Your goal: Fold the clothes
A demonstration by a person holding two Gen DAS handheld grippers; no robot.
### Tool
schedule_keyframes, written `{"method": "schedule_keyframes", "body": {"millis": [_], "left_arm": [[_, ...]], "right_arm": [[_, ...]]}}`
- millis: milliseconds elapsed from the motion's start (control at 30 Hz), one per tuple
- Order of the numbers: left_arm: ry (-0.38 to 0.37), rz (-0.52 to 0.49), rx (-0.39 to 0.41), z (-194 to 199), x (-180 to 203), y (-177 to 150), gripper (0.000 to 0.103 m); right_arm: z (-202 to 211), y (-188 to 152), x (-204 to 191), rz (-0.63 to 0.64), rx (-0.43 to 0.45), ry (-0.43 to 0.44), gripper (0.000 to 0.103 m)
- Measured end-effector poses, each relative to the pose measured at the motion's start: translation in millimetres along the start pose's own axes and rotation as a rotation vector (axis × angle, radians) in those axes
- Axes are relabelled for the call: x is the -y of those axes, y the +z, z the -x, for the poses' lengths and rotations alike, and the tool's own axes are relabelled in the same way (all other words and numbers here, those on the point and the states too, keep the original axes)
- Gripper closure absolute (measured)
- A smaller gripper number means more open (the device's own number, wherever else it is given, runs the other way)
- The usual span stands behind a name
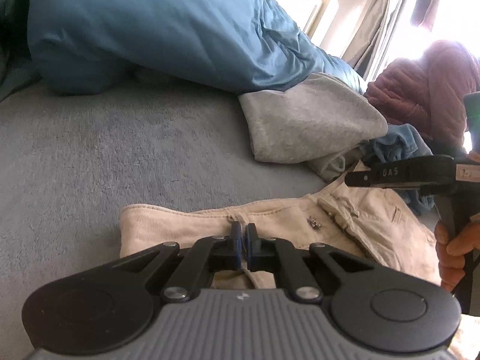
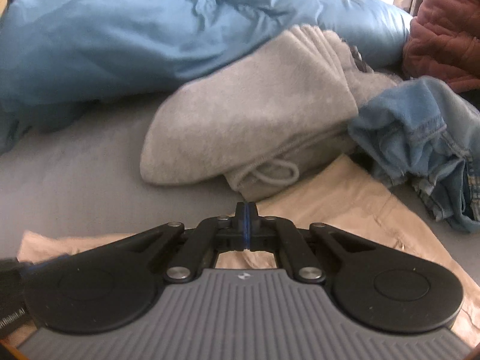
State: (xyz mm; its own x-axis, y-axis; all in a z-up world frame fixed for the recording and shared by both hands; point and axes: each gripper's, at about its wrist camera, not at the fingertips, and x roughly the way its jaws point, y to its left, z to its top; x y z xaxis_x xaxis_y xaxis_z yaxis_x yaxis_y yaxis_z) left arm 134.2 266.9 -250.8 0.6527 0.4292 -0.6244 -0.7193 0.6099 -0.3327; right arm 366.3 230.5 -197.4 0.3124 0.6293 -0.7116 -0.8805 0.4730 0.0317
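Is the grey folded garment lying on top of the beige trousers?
No, the grey folded garment lies on the bed cover beyond the beige trousers, beside them.

Home bedroom: bed [image 1: 90,156], blue duvet [image 1: 150,30], curtains [image 1: 381,15]

Beige corduroy trousers [image 1: 279,225] lie flat, waistband unbuttoned, beside folded grey sweatpants [image 2: 249,120] and crumpled jeans [image 2: 420,132]

bed: grey fleece cover [image 1: 105,150] | window [image 1: 360,6]: bright, seemingly curtained [image 1: 387,15]
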Motion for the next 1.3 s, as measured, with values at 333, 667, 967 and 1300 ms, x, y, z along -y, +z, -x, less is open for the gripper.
{"method": "schedule_keyframes", "body": {"millis": [333, 667, 967, 1300], "left_arm": [[0.001, -0.013, -0.003, -4.6, -1.9, -6.5, 0.099], [0.002, -0.010, 0.025, -3.7, -2.7, -11.3, 0.099], [-0.021, 0.050, 0.030, -3.0, -11.6, -4.6, 0.099], [-0.008, 0.036, 0.014, -13.6, -9.6, -5.3, 0.098]], "right_arm": [[-5.2, -4.2, -1.3, 0.107, -0.132, 0.006, 0.084], [-15.7, -10.6, 8.3, 0.063, -0.165, -0.009, 0.102], [-7.3, -6.2, 5.7, 0.063, -0.049, -0.049, 0.102], [-35.6, -13.3, 5.1, 0.058, -0.083, -0.035, 0.102]]}}
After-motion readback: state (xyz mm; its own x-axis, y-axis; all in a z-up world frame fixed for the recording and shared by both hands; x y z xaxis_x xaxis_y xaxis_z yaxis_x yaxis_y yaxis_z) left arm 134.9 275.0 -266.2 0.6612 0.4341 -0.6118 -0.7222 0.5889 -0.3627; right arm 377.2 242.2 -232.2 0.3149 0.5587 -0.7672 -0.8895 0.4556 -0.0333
